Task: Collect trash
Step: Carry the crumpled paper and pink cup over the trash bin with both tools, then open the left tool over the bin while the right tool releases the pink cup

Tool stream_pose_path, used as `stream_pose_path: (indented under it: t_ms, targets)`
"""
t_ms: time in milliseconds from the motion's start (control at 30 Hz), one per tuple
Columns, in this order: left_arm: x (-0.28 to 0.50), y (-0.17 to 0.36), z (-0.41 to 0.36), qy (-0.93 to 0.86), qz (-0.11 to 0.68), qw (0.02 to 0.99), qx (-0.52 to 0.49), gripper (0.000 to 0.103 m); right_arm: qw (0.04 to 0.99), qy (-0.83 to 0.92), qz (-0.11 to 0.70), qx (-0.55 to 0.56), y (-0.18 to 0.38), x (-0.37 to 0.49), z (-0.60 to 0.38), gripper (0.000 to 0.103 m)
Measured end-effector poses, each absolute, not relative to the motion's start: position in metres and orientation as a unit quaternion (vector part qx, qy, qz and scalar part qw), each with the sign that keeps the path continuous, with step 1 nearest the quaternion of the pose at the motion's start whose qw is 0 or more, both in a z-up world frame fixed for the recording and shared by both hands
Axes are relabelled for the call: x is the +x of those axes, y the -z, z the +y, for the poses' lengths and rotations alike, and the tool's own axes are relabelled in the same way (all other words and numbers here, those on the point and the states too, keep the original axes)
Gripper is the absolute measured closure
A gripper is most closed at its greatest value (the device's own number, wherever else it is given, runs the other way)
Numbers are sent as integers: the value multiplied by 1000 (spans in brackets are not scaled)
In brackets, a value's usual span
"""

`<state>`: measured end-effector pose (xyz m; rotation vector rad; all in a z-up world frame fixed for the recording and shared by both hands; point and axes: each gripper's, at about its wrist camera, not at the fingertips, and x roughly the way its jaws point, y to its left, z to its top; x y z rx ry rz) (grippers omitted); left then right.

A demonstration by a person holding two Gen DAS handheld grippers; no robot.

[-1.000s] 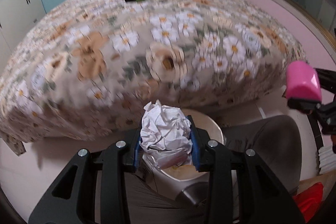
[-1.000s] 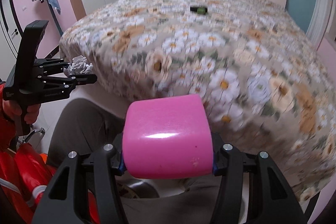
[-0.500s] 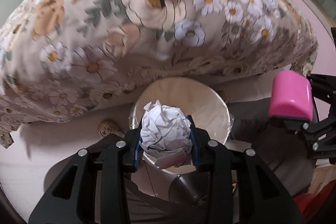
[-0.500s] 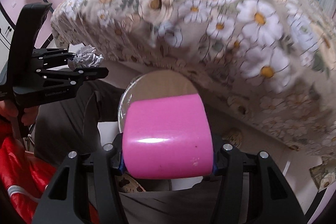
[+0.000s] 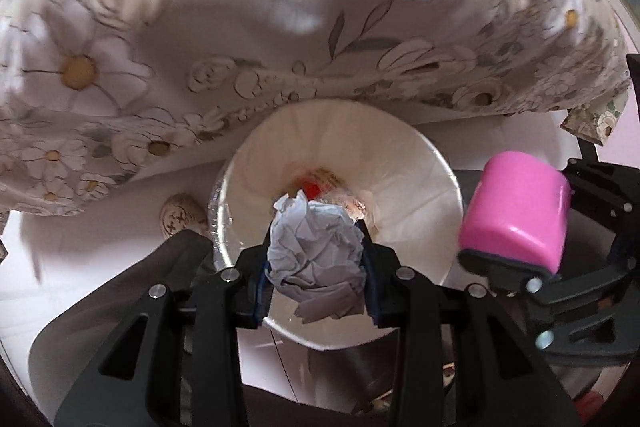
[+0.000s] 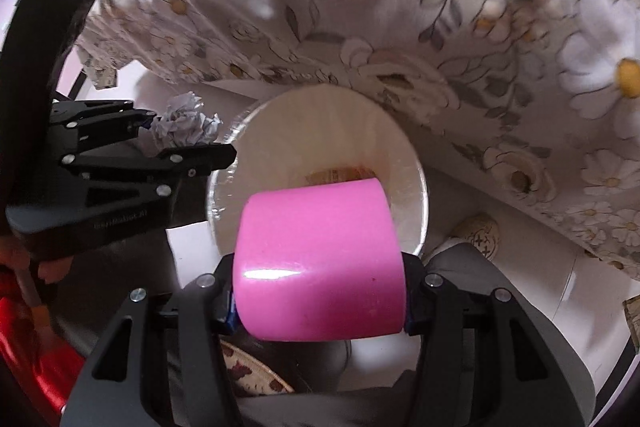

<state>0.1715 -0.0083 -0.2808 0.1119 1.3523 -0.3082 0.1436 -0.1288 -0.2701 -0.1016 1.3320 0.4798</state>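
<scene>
My left gripper [image 5: 316,259] is shut on a crumpled white paper ball [image 5: 314,255] and holds it over the near rim of a round white lined trash bin [image 5: 400,163]. The ball also shows in the right wrist view [image 6: 184,125]. My right gripper [image 6: 320,291] is shut on a pink cup-like container [image 6: 320,263], held above the bin's [image 6: 320,131] near rim; it shows in the left wrist view [image 5: 516,211] at the bin's right side. Some trash [image 5: 320,183] lies at the bin's bottom.
The bed with a floral cover [image 5: 240,27] overhangs right behind the bin. The person's grey-trousered legs [image 5: 120,299] and patterned slippers [image 5: 180,215] flank the bin on the pale floor. Something red [image 6: 24,359] lies at the lower left in the right wrist view.
Both grippers have tilted down and moved closer to the bin, keeping hold of the paper ball and the pink container. The bin now fills the middle of both views.
</scene>
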Motion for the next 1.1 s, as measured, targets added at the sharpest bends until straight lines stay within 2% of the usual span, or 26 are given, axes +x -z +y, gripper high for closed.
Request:
stream_pose_path:
  t_ms: [600,1100]
  targets:
    - [206,363,-15,122,699,704,38,66,692,-195,694,-49,367,182,-104,45]
    - [220,406,-11,106,746,657,4,66,667,-181,721,-42,404,188,-103,45]
